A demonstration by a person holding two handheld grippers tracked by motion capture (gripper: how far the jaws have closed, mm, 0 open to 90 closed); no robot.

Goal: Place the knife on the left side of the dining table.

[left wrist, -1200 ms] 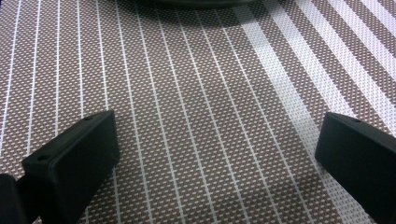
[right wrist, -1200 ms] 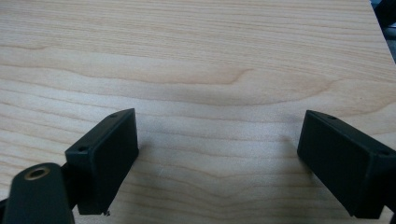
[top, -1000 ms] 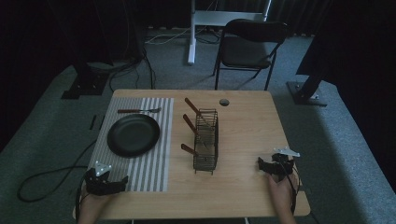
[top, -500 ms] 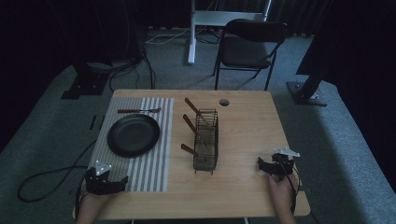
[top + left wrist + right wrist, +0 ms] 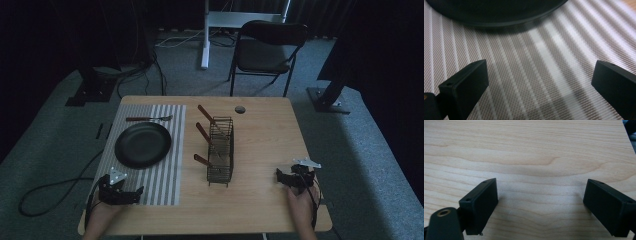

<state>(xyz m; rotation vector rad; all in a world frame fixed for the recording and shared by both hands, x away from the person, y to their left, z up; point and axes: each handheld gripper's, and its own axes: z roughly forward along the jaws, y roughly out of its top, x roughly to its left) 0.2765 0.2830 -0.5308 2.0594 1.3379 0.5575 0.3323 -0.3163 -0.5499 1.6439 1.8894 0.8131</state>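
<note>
My left gripper (image 5: pixel 134 193) rests on the front of a grey striped placemat (image 5: pixel 165 165), open, jaws wide with nothing between them (image 5: pixel 541 82). Just ahead of it lies a black plate (image 5: pixel 143 144), whose rim (image 5: pixel 499 17) crosses the top of the left gripper view. My right gripper (image 5: pixel 279 177) sits low over bare wood at the table's front right, also open and empty (image 5: pixel 540 202). A black wire rack (image 5: pixel 220 150) stands in the middle of the table, with three brown-handled utensils (image 5: pixel 204 133) sticking out to its left.
A fork (image 5: pixel 148 118) with a brown handle lies on the placemat behind the plate. A small dark round thing (image 5: pixel 240 109) sits near the table's far edge. A black folding chair (image 5: pixel 267 52) stands beyond the wooden table (image 5: pixel 260 130). Cables run across the floor at left.
</note>
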